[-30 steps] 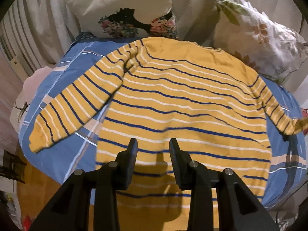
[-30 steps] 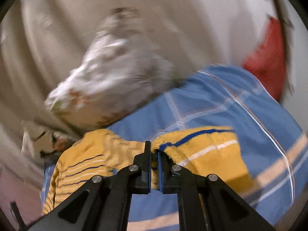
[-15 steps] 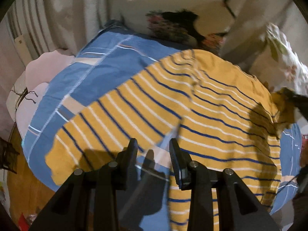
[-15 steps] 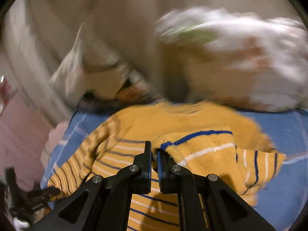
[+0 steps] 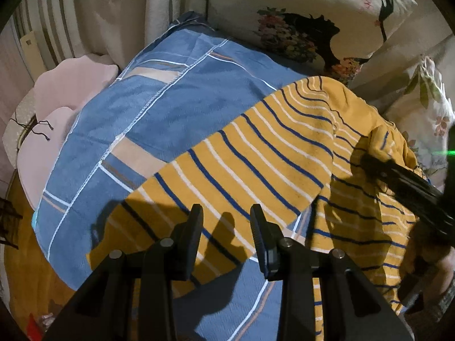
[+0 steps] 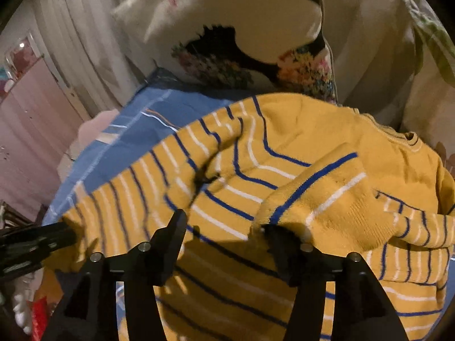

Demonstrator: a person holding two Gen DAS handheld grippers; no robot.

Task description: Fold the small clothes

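Black left claw (image 5: 226,227), silver screws

Home bedroom. Bed (image 5: 182,91) had a blue patchwork cover with stitched seams; floral pillows (image 5: 307,20) were propped at its far edge against pleated curtains (image 5: 93,14). Pink bedding (image 5: 71,85) showed at the bed's left edge, a pink cabinet (image 6: 31,130) stood beyond, and a yellow striped sweater (image 5: 256,153) was spread on top.

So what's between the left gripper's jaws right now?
In the left wrist view, the left gripper stands open over the sweater's outstretched sleeve; nothing is pinched.
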